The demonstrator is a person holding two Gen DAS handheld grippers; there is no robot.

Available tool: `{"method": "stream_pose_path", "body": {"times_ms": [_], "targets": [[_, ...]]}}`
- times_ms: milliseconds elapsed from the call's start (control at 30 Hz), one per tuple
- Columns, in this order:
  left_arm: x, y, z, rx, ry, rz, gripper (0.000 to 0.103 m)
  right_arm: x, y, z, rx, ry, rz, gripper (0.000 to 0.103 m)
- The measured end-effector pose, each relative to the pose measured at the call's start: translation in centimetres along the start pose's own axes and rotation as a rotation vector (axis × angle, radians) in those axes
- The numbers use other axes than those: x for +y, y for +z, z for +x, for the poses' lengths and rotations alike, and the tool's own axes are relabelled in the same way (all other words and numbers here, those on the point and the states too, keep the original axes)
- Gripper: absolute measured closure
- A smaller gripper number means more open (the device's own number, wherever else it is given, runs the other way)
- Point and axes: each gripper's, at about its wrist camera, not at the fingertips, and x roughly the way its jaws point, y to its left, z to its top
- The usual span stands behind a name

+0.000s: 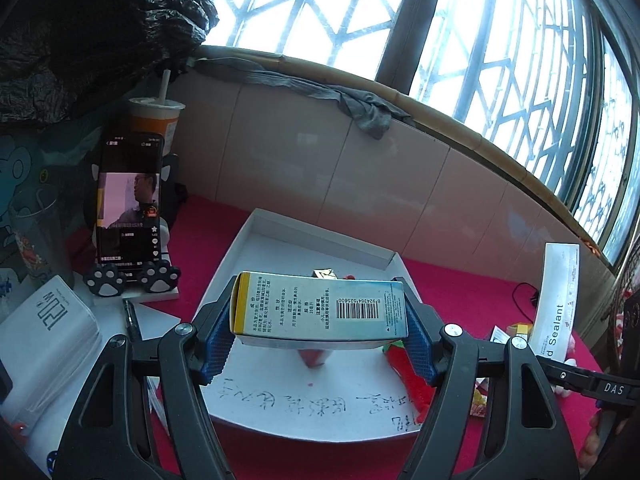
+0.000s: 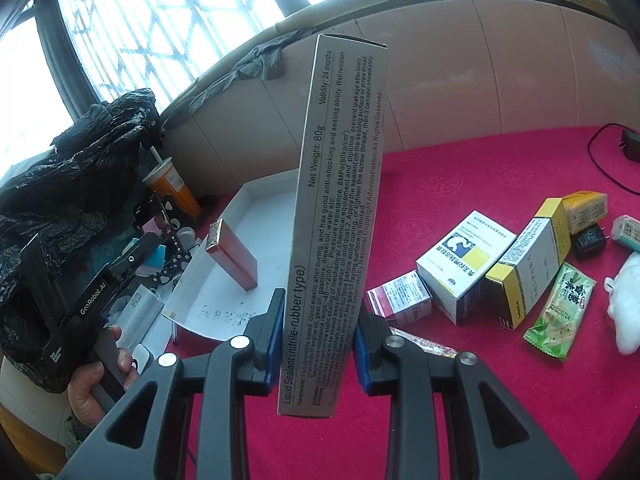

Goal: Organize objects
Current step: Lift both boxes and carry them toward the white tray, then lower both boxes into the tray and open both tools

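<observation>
In the left wrist view my left gripper (image 1: 319,320) is shut on a silver medicine box (image 1: 288,304) with a yellow end and a barcode. It holds the box crosswise above the white tray (image 1: 288,256). A red box (image 1: 316,358) in the tray is mostly hidden beneath it; the right wrist view shows this red box (image 2: 234,260) lying in the tray (image 2: 216,312). My right gripper (image 2: 318,320) is shut on a long grey Liquid Sealant box (image 2: 336,200), held nearly upright over the red cloth. That sealant box (image 1: 558,300) also shows at the right of the left wrist view.
Loose items lie on the red cloth at right: a white and yellow box (image 2: 464,260), a yellow-edged box (image 2: 528,264), a small pink box (image 2: 400,298), a green packet (image 2: 560,308), a black charger (image 2: 590,240). A phone on a stand (image 1: 128,200), a cup (image 1: 154,120) and a black bag (image 1: 92,32) crowd the left.
</observation>
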Motion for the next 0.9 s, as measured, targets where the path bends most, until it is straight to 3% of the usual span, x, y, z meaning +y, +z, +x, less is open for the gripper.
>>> {"method": "stream_pose_path", "body": {"times_ms": [433,633,900], "targets": [[0.0,1.6,2.0,0.012,0.015,0.013,0.031,2.6,2.1,3.4,0.027,0.001,-0.084,0.074],[-0.5,2.2,4.0,0.050,0.003,-0.020,0.031,4.1,2.9,5.9,0.061,0.010,-0.110,0.074],[0.8,0.4,4.7,0.134,-0.010,-0.038,0.031,4.8,2.4,7.7,0.099,0.023,-0.119,0.074]]}}
